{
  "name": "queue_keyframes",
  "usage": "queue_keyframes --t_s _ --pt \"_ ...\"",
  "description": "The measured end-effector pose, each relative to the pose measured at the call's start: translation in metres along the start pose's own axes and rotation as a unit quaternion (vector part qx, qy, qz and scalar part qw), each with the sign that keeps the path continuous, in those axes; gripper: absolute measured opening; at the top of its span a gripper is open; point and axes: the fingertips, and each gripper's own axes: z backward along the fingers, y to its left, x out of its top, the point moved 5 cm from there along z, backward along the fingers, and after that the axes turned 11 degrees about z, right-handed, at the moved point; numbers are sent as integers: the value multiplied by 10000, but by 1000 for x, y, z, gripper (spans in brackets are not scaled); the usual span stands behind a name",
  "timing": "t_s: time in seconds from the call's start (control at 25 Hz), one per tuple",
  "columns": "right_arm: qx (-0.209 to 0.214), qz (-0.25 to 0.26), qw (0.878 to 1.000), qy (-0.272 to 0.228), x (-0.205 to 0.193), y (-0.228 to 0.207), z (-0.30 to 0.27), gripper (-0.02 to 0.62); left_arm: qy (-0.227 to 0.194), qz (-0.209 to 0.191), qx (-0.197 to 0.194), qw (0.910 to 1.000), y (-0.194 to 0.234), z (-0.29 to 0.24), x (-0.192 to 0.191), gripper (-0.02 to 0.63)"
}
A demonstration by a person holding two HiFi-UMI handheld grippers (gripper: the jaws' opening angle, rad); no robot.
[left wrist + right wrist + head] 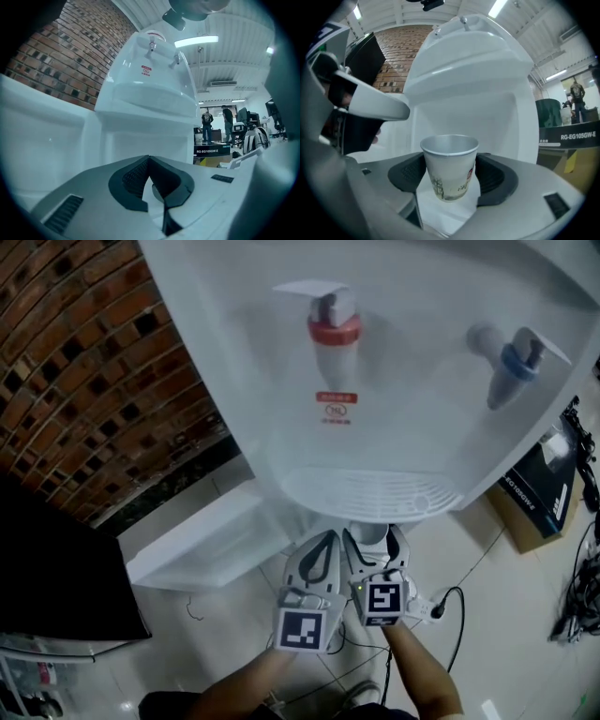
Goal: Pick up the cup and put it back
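Seen from above, the left gripper [317, 563] and right gripper [372, 554] sit side by side just below the near edge of a white water dispenser [403, 409], and what they carry is hard to tell. Only the right gripper view reveals the paper cup [450, 168], upright and clamped between wide-set jaws. The left gripper view shows its jaws pressed together, empty.
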Motion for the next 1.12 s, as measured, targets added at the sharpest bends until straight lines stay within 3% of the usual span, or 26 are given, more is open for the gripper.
queue_keyframes --t_s 0.56,0.92,1.0,1.12 --pt "-201 -67 9977 648 -94 2 -86 339 103 -96 53 9999 20 -1 -24 3" --pt "-200 -148 9966 782 -108 0 -89 345 120 -142 5 9998 18 -5 -29 2" --pt "-160 -232 9963 815 -110 0 -87 391 159 -175 5 9997 19 -4 -31 3" --pt "-141 -275 9965 776 -105 0 -80 390 223 -169 42 9996 22 -4 -34 2"
